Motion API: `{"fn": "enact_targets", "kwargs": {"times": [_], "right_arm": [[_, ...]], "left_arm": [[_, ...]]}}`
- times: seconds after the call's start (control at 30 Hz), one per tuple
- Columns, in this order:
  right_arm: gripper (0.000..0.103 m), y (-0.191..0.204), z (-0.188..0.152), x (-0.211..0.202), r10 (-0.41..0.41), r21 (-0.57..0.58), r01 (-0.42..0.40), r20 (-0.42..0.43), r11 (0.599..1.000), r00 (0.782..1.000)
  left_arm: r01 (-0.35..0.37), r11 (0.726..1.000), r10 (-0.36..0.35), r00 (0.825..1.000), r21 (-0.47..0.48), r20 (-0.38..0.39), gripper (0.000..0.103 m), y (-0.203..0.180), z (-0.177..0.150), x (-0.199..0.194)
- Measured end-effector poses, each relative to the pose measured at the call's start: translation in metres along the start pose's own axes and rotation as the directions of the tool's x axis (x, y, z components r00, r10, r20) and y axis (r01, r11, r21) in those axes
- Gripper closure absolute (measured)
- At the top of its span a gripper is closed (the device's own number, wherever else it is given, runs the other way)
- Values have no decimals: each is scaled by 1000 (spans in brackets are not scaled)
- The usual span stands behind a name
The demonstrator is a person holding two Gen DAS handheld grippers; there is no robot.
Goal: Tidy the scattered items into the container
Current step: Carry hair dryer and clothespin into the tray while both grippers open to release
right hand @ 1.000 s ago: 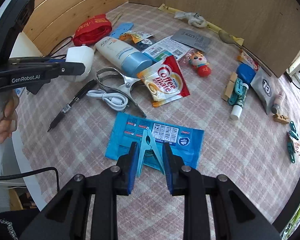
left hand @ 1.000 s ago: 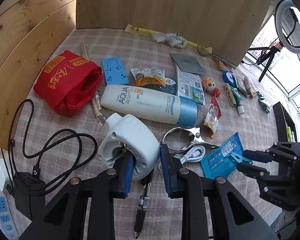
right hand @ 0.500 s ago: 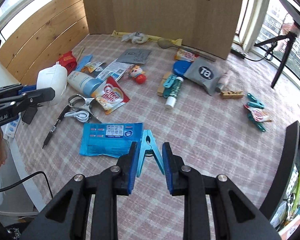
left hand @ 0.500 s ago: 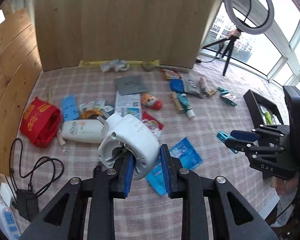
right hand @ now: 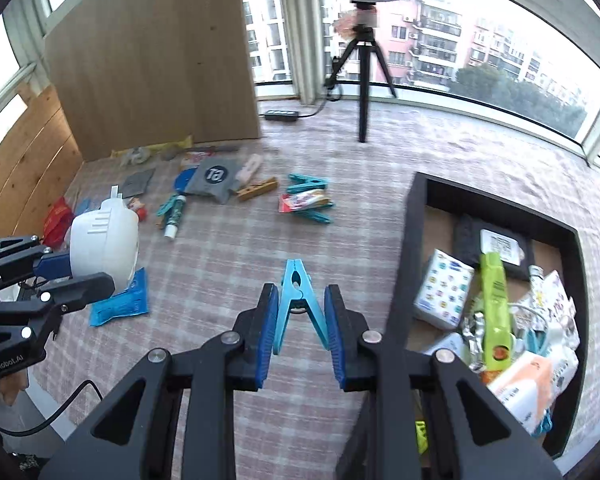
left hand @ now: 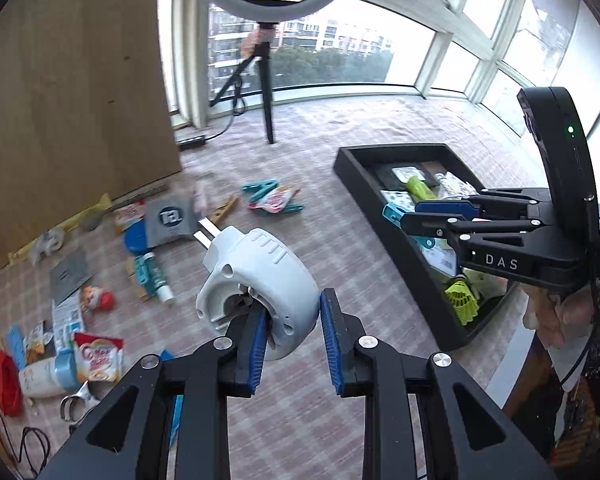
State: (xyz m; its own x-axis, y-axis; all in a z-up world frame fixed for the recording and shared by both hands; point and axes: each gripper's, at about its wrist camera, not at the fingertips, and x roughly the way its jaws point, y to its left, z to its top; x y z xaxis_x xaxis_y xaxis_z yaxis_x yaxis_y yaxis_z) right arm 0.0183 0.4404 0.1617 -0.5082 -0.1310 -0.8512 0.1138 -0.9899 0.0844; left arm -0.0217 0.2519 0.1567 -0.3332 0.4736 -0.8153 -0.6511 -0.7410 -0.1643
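Tools, left tool (left hand: 292,340) pinching a white round plastic plug reel (left hand: 260,288), right tool (right hand: 300,332) pinching a turquoise plastic clothes peg (right hand: 298,300), have swung from the clutter to beside the black rectangular tray (right hand: 408,240), ready for dropping.

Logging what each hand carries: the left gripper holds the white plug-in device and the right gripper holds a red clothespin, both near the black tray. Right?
Not quite. The clothespin in the right gripper is light blue, not red, as the right wrist view shows. The left gripper does hold the white plug-in device, and the black tray is close by.
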Motion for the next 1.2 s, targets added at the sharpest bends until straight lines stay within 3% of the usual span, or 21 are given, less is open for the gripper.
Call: {"fn": "enact_targets", "kwargs": {"times": [0.17, 0.47, 0.67, 1.07, 1.13, 1.2], "right_arm": [[79, -80, -26, -25, -106, 166, 103, 7, 981, 994], [79, -188, -86, -55, -245, 405, 245, -52, 881, 968], [79, -222, -104, -70, -284, 482, 276, -58, 831, 957], [79, -238, -105, -66, -300, 501, 294, -71, 814, 951], [75, -240, -104, -65, -300, 501, 292, -67, 815, 952], [55, -241, -104, -65, -317, 514, 307, -71, 801, 946]], "left_arm": [[105, 991, -102, 994, 87, -44, 79, -66, 21, 36], [265, 935, -229, 959, 237, -168, 79, -183, 30, 88], [262, 912, -222, 962, 316, -155, 79, -220, 40, 90], [224, 910, -197, 974, 349, -112, 79, -237, 71, 98], [201, 917, -179, 979, 344, -95, 71, -239, 75, 100], [192, 927, -177, 981, 323, -76, 39, -235, 78, 99]]}}
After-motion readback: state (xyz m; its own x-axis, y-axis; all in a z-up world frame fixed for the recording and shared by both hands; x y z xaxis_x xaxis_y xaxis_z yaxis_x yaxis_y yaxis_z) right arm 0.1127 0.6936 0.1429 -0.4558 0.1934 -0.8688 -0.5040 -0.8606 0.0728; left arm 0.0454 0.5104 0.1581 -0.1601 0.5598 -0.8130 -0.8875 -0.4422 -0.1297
